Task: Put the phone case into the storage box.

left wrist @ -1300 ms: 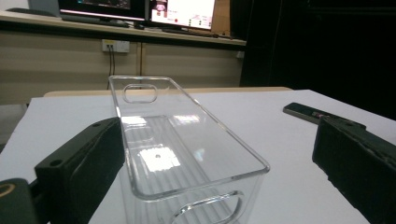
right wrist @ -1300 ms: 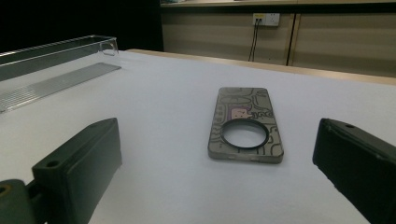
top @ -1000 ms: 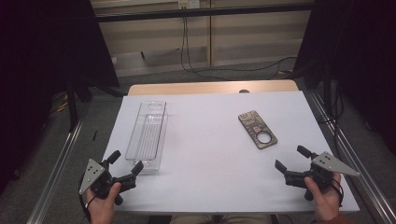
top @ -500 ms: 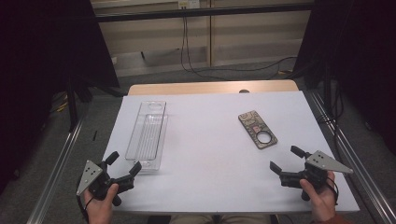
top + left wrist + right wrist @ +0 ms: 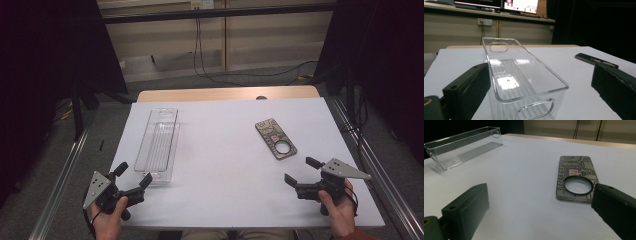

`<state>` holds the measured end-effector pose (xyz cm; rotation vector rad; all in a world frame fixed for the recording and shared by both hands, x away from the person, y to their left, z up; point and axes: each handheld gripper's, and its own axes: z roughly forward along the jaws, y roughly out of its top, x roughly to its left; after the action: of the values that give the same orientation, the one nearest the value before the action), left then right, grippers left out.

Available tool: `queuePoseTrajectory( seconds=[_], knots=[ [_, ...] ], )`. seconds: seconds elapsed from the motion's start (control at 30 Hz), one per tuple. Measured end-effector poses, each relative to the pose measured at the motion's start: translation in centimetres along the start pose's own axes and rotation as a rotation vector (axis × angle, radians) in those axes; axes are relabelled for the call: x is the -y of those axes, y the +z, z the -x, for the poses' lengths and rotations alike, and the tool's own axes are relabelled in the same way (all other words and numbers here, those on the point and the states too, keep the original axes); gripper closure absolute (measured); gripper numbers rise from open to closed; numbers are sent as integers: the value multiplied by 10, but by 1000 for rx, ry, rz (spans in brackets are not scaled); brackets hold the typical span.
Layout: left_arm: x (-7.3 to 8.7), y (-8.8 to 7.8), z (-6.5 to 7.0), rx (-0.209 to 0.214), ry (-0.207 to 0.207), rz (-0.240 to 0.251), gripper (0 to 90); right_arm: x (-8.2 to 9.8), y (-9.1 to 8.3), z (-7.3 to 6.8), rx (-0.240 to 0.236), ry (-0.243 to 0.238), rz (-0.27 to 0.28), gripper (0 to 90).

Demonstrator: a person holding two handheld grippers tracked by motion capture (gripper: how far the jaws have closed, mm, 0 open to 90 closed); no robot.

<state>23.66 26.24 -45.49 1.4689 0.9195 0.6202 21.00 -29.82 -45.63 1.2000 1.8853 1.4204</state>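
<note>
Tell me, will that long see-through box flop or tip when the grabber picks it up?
The clear box looks like hard plastic, so it probably stays stiff. Its shiny walls may be slippery. It is long and narrow, so lifted by one end it could tilt. The left gripper is open beside it.

Beige wall (image 5: 260, 35) behind white table (image 5: 225, 165)

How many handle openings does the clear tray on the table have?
2: one in the clear tray's far end wall, one in its near end wall, close to the open left gripper.
</note>
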Motion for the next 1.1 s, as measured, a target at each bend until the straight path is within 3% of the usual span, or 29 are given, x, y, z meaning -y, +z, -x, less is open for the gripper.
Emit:
queuePoseTrajectory(
  seconds=[0.63,0.87,0.93,1.03,1.1],
  knots=[
    [1,2,1,7,-3,-5,24,-19,21,-1,-22,11,-62,24],
    [1,1,-2,-6,-3,5,24,-27,29,0,-89,-33,-106,20],
    [1,0,-1,-4,-2,4,24,-29,30,1,-86,-37,-111,19],
    [0,0,-2,-11,2,6,24,-32,34,4,-83,-29,-115,18],
    [0,-1,-3,-13,-3,9,24,-36,39,8,-101,-7,-153,36]
  ],
)
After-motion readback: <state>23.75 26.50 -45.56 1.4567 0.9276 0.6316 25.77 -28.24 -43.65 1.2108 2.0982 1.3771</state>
